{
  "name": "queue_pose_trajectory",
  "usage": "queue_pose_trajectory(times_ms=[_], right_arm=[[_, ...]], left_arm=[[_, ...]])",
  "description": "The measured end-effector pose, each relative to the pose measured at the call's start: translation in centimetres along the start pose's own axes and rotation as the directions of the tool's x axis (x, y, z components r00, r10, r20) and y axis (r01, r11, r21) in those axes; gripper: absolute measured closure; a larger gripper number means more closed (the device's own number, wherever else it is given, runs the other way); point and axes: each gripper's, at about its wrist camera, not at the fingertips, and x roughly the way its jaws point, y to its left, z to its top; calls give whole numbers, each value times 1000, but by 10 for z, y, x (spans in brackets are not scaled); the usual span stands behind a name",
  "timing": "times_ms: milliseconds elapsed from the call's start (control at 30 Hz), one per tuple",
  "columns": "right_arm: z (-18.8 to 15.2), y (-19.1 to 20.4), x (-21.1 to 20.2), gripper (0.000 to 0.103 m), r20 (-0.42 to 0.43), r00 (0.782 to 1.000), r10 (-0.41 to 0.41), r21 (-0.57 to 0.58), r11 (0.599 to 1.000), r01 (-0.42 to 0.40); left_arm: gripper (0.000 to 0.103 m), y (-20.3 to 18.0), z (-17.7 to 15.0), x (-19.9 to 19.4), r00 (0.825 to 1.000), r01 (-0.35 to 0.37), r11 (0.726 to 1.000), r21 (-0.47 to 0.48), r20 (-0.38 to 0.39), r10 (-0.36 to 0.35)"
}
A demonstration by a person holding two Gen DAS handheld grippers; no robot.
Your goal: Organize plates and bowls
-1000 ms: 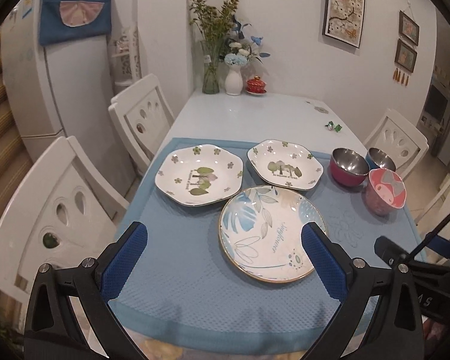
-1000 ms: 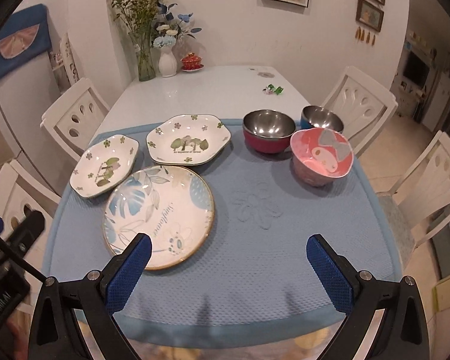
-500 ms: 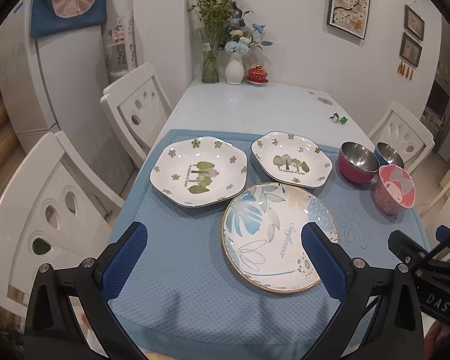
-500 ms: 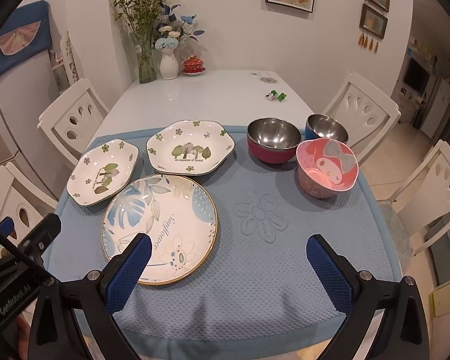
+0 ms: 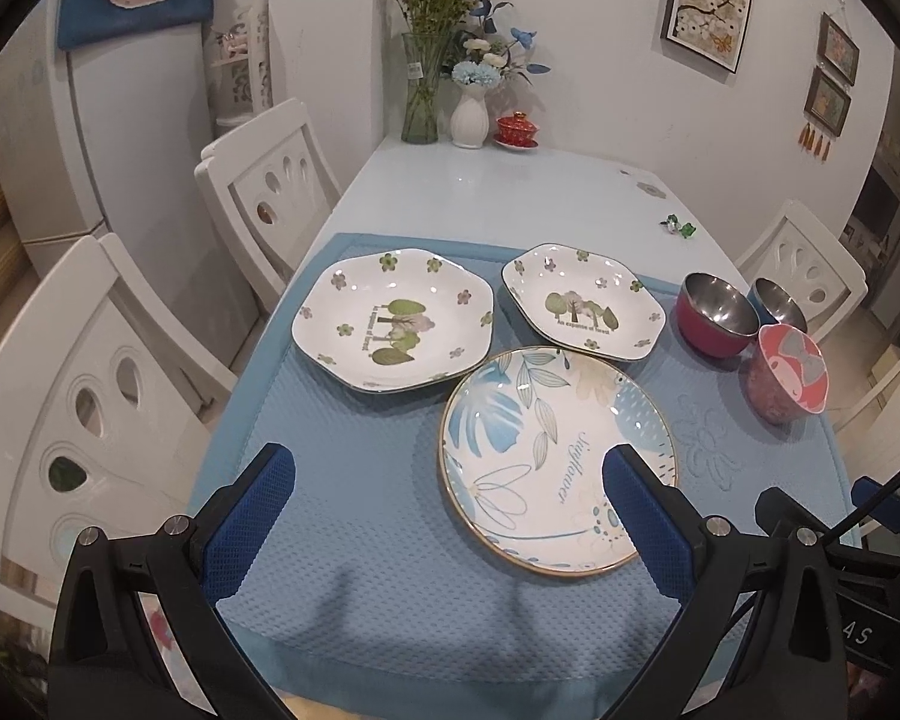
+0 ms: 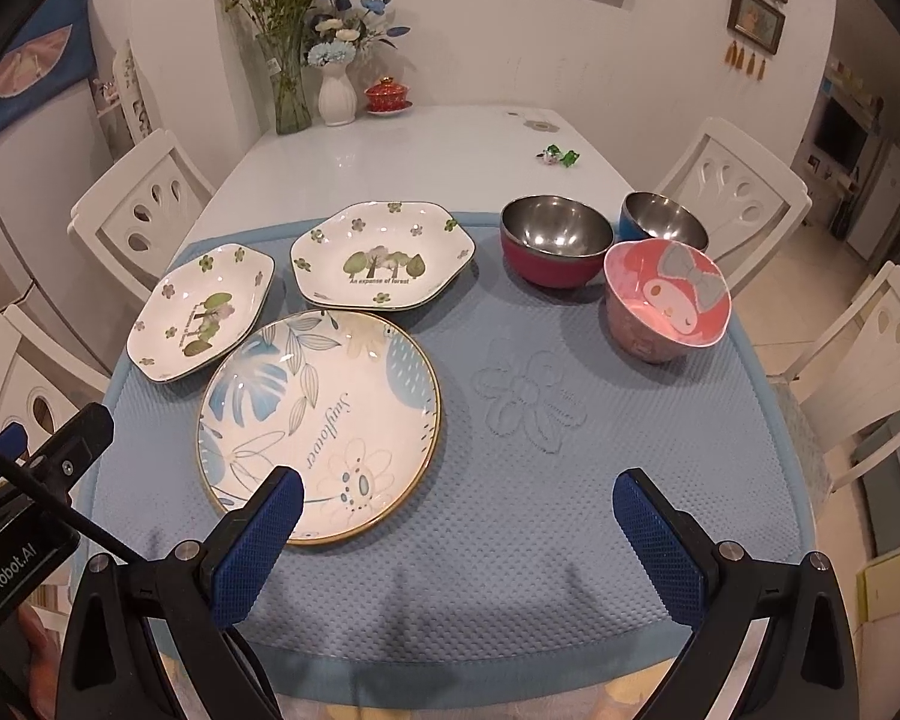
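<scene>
On a blue mat (image 5: 360, 516) (image 6: 510, 480) lie a round blue-leaf plate (image 5: 555, 459) (image 6: 321, 420) and two white hexagonal flower plates (image 5: 393, 318) (image 5: 582, 300), seen also in the right wrist view as the left flower plate (image 6: 201, 312) and the middle flower plate (image 6: 381, 264). At the right stand a red steel bowl (image 5: 714, 315) (image 6: 555, 246), a blue steel bowl (image 5: 777, 303) (image 6: 663, 225) and a pink cartoon bowl (image 5: 789, 372) (image 6: 666, 300). My left gripper (image 5: 450, 483) hovers open above the mat's near edge. My right gripper (image 6: 459, 504) is open too, holding nothing.
White chairs (image 5: 270, 192) (image 6: 732, 192) line both sides of the white table (image 6: 402, 150). Vases with flowers (image 6: 336, 90), a red lidded cup (image 6: 387, 96) and a small green trinket (image 6: 558, 156) sit at the far end. A fridge (image 5: 90, 138) stands at left.
Both grippers have drifted slightly, so the dishes sit a little lower and nearer in both views. No dish has moved; both stay open.
</scene>
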Motion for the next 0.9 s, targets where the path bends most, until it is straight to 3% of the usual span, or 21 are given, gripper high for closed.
queue_pose_trajectory(times_ms=[900], right_arm=[[-3, 0, 8, 0, -43, 999, 16, 14, 1000, -16]], left_arm=[[1, 5, -1, 8, 999, 1, 1000, -19, -37, -2]])
